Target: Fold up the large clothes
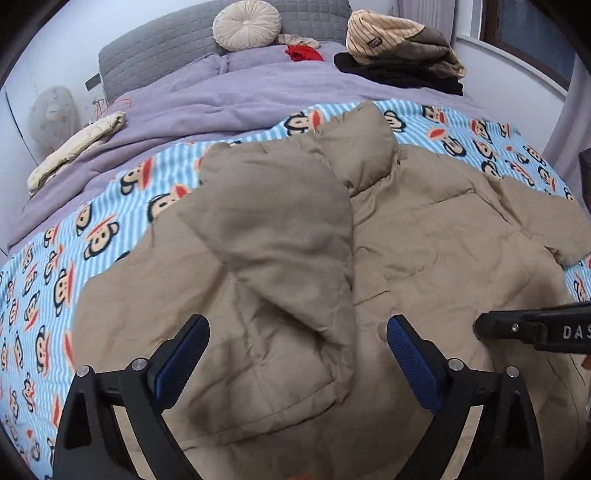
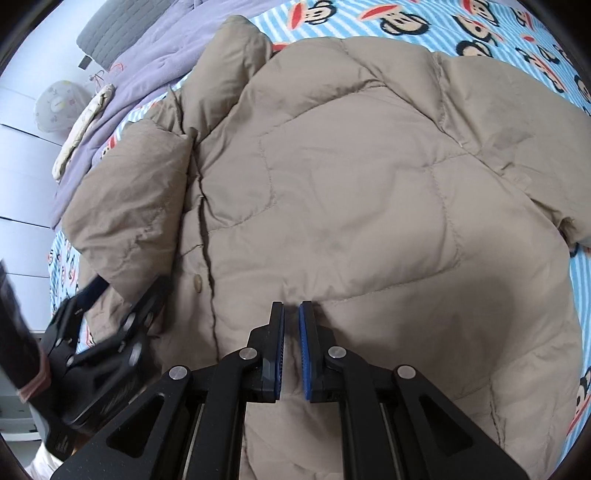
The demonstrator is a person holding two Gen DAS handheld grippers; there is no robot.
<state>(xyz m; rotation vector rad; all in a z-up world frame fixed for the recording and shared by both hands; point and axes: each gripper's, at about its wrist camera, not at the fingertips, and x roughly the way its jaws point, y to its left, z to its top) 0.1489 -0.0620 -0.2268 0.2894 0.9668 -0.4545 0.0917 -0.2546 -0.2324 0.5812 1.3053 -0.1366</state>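
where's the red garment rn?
In the left wrist view, the red garment lies far back on the purple duvet, just right of the round cushion and left of the stacked clothes. It isn't visible in the right wrist view.

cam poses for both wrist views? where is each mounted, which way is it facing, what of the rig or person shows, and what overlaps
Left wrist: on the left gripper, angled down across the bed toward the headboard; jaws wide open over the folded-in sleeve of the tan puffer jacket; right gripper's tip enters at right.
Right wrist: on the right gripper, pointing steeply down at the jacket's front; jaws nearly shut, nothing between them; left gripper and a dark sleeve cuff at lower left.
Shared: jacket, monkey-print blanket, purple duvet.
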